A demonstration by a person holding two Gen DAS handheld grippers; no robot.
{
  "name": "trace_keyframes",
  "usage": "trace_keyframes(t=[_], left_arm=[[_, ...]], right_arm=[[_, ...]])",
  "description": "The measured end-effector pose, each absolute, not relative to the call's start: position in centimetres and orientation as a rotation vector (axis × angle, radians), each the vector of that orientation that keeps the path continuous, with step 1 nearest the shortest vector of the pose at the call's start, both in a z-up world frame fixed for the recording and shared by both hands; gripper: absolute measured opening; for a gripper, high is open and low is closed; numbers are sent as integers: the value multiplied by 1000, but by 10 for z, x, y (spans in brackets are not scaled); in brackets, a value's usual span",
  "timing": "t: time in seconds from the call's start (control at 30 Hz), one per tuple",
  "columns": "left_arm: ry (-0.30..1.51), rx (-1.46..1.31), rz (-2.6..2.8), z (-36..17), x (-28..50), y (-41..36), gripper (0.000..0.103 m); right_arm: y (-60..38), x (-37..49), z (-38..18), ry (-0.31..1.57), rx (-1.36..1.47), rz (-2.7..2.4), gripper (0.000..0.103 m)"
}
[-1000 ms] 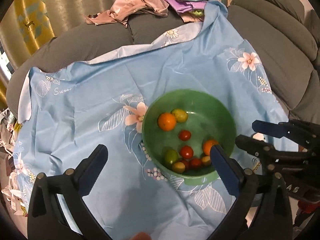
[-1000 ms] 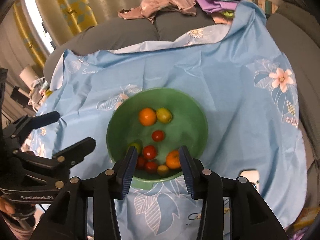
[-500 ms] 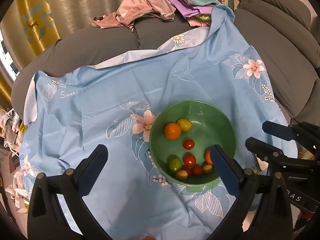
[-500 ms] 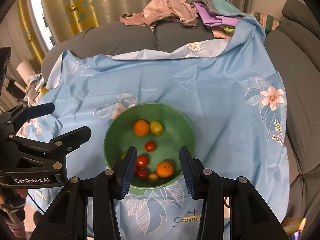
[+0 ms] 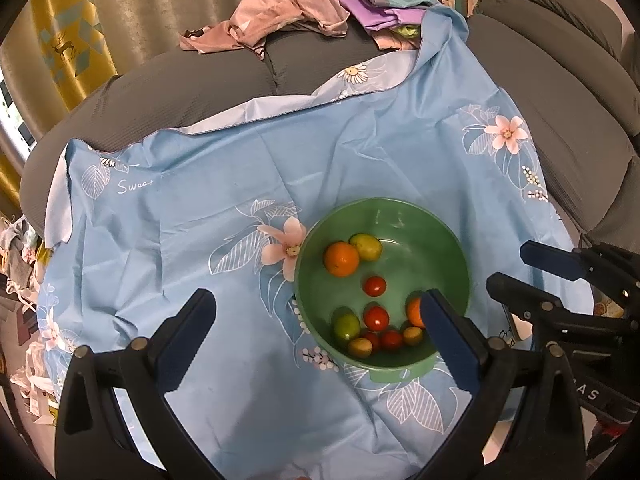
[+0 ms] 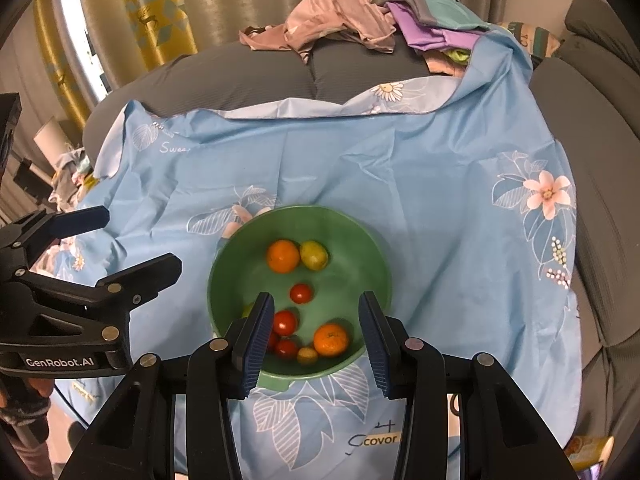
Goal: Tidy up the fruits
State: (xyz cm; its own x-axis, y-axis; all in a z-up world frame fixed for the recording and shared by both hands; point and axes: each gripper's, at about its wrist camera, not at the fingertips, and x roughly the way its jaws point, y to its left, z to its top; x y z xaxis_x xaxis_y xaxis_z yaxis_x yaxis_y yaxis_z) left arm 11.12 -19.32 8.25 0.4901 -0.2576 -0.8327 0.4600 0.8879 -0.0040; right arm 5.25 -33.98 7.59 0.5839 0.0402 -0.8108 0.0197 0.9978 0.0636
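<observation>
Both my left tool (image 5: pixel 318 332) and right tool (image 6: pixel 316 340) hang apart and empty above the green bowl (image 6: pixel 376 264) of fruit, so I should lower squarely over one orange (image 6: pixel 330 339).

A grey cushioned sofa (image 5: pixel 224 80) is covered by a light-blue floral cloth (image 5: pixel 240 200). A round green plastic bowl (image 5: pixel 448 248) is set on the cloth's near part. Beyond the bowl, crumpled pink and purple clothes (image 5: pixel 296 16) are piled on the sofa's back.
</observation>
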Motion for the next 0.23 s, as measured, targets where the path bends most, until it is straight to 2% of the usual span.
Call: trace_keyframes(t=[0.23], left_arm=[[957,242,-439,81,110,-195,102]], right_arm=[[-340,53,74,948,69,24,44]])
